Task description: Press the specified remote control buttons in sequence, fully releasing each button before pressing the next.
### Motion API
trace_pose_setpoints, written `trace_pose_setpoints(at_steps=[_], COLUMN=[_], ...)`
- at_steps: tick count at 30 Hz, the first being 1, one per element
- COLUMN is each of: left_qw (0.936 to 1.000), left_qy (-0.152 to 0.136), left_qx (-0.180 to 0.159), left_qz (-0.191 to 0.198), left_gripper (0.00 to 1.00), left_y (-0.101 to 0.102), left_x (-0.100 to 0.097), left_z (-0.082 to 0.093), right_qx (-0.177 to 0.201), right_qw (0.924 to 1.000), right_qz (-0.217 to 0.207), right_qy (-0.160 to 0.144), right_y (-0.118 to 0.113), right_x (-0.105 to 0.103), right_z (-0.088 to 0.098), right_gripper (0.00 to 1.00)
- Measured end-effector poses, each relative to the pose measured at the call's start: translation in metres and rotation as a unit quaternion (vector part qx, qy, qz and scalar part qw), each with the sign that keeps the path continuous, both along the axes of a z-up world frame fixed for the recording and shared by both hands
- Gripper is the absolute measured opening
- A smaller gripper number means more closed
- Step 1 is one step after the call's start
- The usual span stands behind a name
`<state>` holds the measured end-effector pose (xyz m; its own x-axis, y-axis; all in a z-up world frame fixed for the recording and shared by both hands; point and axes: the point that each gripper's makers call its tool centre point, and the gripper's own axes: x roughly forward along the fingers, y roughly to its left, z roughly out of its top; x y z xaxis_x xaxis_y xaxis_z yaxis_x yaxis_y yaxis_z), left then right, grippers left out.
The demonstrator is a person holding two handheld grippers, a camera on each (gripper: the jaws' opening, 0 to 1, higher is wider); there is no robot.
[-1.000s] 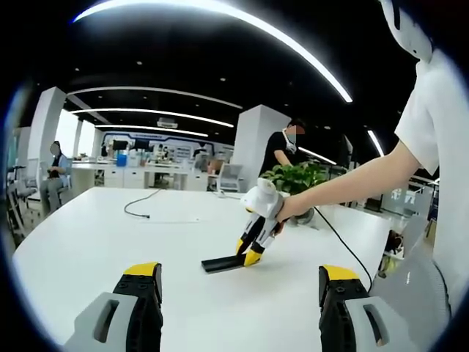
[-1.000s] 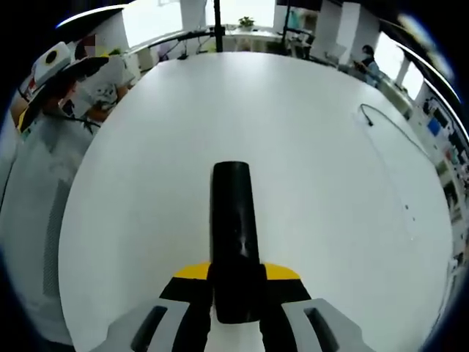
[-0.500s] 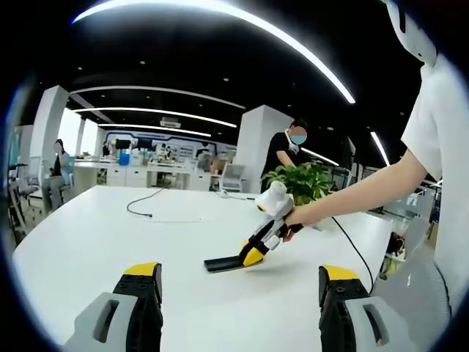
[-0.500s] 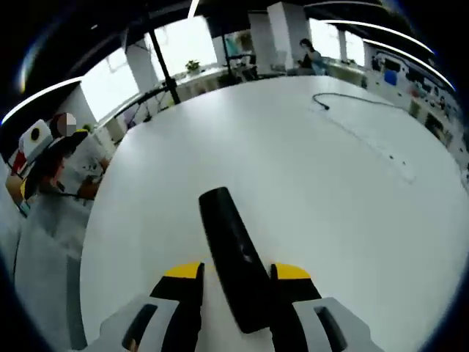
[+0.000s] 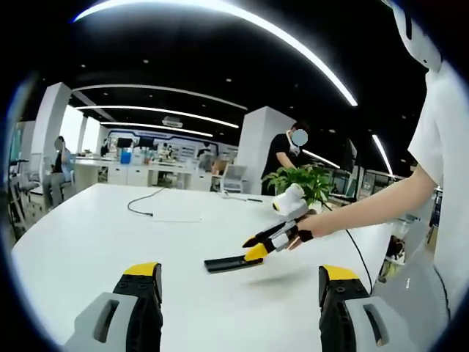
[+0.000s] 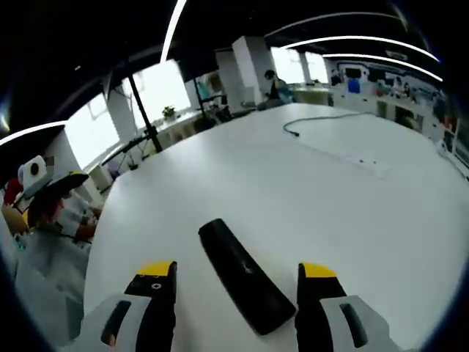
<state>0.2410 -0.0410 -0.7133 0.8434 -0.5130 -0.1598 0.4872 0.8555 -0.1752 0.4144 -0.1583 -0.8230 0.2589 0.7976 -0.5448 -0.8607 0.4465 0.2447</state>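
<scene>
My right gripper (image 6: 238, 282) has opened wide since a second ago: back then its jaws pinched the near end of the black remote control (image 6: 243, 275), now they stand well apart on either side of it with white surface (image 6: 344, 198) showing in both gaps, holding nothing. The remote lies flat between and just ahead of my right jaws, angled, its far end pointing up-left.

In the left gripper view, my right gripper (image 5: 258, 248) has tilted up and pulled back; earlier its yellow tips sat down over the remote's end, now they hover just past the end of the remote control (image 5: 233, 263), and I cannot tell whether they touch it. The remote rests on the surface (image 5: 95, 235), ahead of my left gripper (image 5: 240, 290) and between its jaw lines.

My left gripper is unchanged: jaws wide apart, empty, low over the surface.

Far ahead-left of the left gripper lies a black cable (image 5: 139, 204). A potted plant (image 5: 302, 178) stands beyond the right gripper.
</scene>
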Motion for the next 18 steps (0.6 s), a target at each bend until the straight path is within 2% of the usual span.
trace_pose_setpoints(at_steps=[3, 7, 11, 14, 18], left_qw=[1.0, 1.0, 1.0, 1.0, 1.0], left_qy=[0.0, -0.001, -0.002, -0.003, -0.007], left_qx=[0.0, 0.001, 0.001, 0.001, 0.002], left_qz=[0.0, 0.001, 0.001, 0.0, 0.001], left_gripper=[0.91, 0.91, 0.91, 0.91, 0.91], left_y=[0.0, 0.001, 0.001, 0.0, 0.0], left_x=[0.0, 0.0, 0.0, 0.0, 0.0], left_z=[0.0, 0.0, 0.001, 0.001, 0.002], right_qx=[0.006, 0.023, 0.033, 0.026, 0.035], right_qw=[0.9999, 0.999, 0.9982, 0.9975, 0.9956], right_qz=[-0.01, -0.024, -0.04, -0.05, -0.065], right_qy=[-0.008, -0.03, -0.03, -0.043, -0.056], right_y=[0.0, 0.0, -0.004, -0.009, -0.014], right_x=[-0.001, -0.003, -0.004, -0.004, -0.005], right_z=[0.007, 0.022, 0.031, 0.035, 0.047], right_gripper=[0.76, 0.79, 0.81, 0.82, 0.86])
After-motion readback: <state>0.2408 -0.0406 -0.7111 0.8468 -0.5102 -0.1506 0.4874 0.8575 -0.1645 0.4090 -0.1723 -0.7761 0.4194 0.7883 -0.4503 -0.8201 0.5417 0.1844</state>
